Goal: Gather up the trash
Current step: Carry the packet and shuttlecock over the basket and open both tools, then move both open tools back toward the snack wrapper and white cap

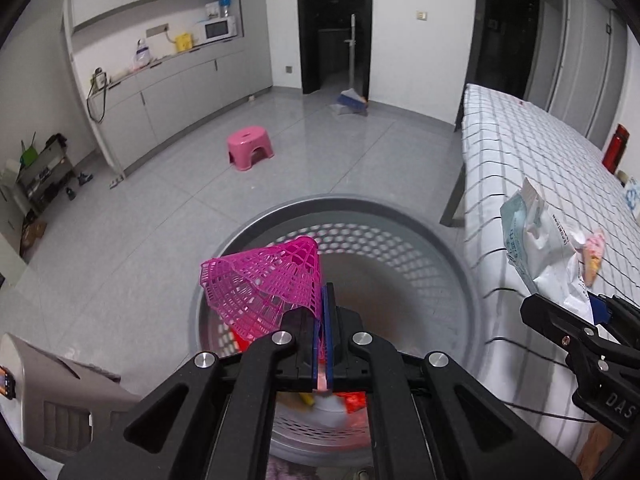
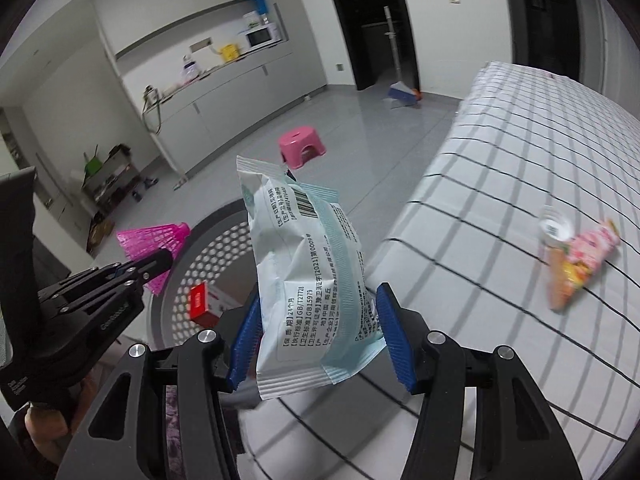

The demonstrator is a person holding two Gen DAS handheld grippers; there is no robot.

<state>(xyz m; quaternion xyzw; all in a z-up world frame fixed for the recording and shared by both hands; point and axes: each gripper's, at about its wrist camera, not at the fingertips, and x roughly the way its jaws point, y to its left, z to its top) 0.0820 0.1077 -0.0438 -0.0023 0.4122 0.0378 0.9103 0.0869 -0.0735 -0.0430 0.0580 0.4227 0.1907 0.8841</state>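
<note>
My left gripper [image 1: 322,312] is shut on a pink plastic shuttlecock skirt [image 1: 264,280] and holds it over the grey perforated bin [image 1: 452,280]. The bin holds a red box [image 2: 199,301] and other scraps. My right gripper [image 2: 320,320] is closed on a white and pale blue wipes packet [image 2: 308,276], held upright above the edge of the checked bed [image 2: 520,160]; the packet also shows in the left wrist view [image 1: 536,240]. A pink snack wrapper [image 2: 580,260] and a small clear cup [image 2: 554,228] lie on the bed to the right.
A pink stool [image 1: 250,148] stands on the grey tiled floor. A broom and dustpan [image 1: 352,100] lean by the dark doorway. Cabinets with a microwave [image 1: 218,28] line the left wall. A red bottle [image 1: 616,148] stands beyond the bed.
</note>
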